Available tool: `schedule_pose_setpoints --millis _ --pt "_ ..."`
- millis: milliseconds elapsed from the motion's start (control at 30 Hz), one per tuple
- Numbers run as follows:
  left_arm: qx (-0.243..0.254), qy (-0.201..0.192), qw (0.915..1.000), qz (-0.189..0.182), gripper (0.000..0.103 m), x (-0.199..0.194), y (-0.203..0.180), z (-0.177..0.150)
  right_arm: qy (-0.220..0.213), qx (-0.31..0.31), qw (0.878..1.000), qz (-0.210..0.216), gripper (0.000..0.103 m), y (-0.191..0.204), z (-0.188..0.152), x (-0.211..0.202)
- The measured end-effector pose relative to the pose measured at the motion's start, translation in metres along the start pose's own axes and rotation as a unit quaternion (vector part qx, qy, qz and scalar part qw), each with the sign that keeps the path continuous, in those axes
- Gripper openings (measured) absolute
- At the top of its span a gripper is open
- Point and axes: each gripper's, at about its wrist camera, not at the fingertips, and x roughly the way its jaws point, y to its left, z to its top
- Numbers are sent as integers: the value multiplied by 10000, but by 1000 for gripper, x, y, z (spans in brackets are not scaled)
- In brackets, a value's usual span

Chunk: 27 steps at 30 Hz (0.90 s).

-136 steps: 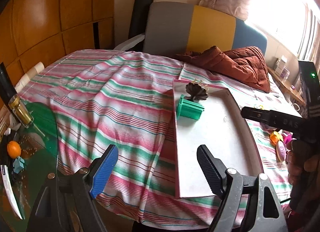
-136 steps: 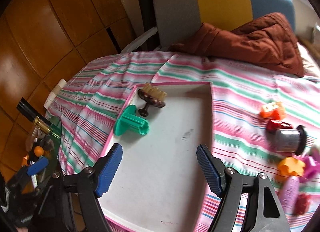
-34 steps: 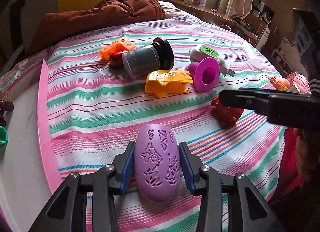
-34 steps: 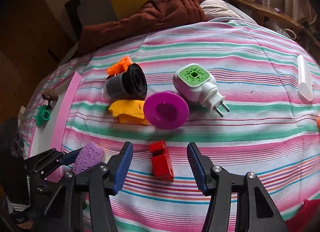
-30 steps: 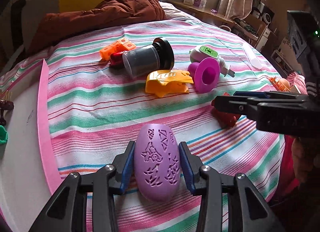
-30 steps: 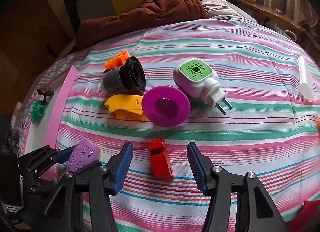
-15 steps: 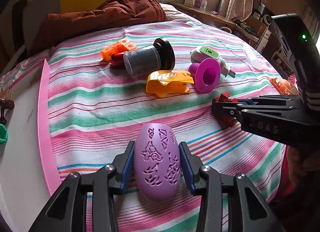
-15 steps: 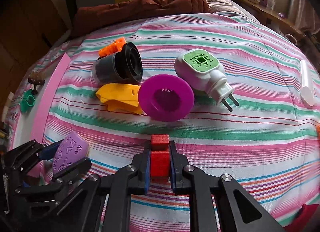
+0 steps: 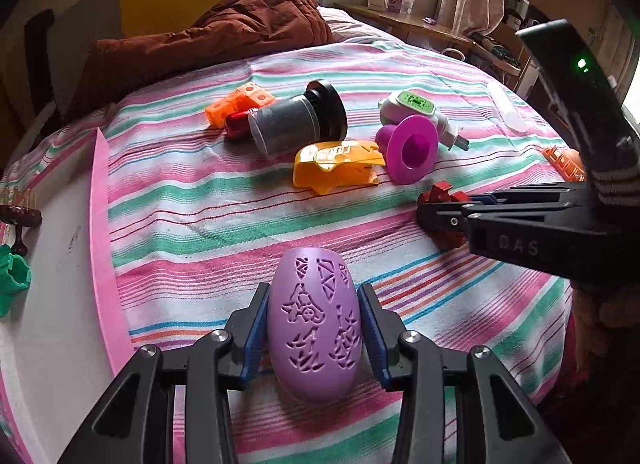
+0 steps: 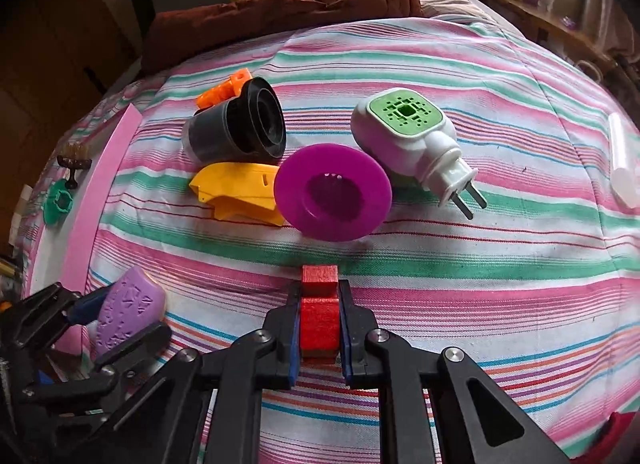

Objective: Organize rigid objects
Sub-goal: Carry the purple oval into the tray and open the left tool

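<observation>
- Left gripper (image 9: 314, 328) is clamped on a lilac oval piece (image 9: 314, 322) with cut-out patterns, pads pressing both its sides, low over the striped bedcover (image 9: 224, 216).
- Right gripper (image 10: 319, 324) is squeezed narrow on a small red block (image 10: 319, 314), its blue pads tight against both sides.
- Beyond the red block lie a magenta funnel-shaped piece (image 10: 332, 198), a yellow shell (image 10: 240, 190) touching it, a black cylinder (image 10: 240, 130) on its side, an orange block (image 10: 224, 94) behind that, and a white plug-in device (image 10: 408, 140) with a green top.
- At the left, a pink-rimmed white tray (image 9: 100, 224) holds a green piece (image 9: 12, 284) and a dark brush (image 9: 20, 220).
</observation>
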Motion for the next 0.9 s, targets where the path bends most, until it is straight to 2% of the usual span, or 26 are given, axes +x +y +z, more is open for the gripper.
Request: schedule_pose_setpoints --millis 133,233,367,633,900 --pt "59 -215 9997 -49 43 -21 -1 0 -41 -166 9998 -119 15 4 -2 0" --pt "-88 -313 9994 -118 43 -39 6 1 -81 -252 9995 -176 15 6 -3 0" --pt "-308 -482 9984 -18 43 -63 26 1 -133 -373 9989 -259 15 9 -5 1" --pt "-925 -683 9908 707 43 -103 94 -9 -189 -450 9983 -315 15 9 -7 0" --pt "-1604 -659 9769 1246 43 -122 161 -39 -237 -511 9978 -358 15 11 -8 1"
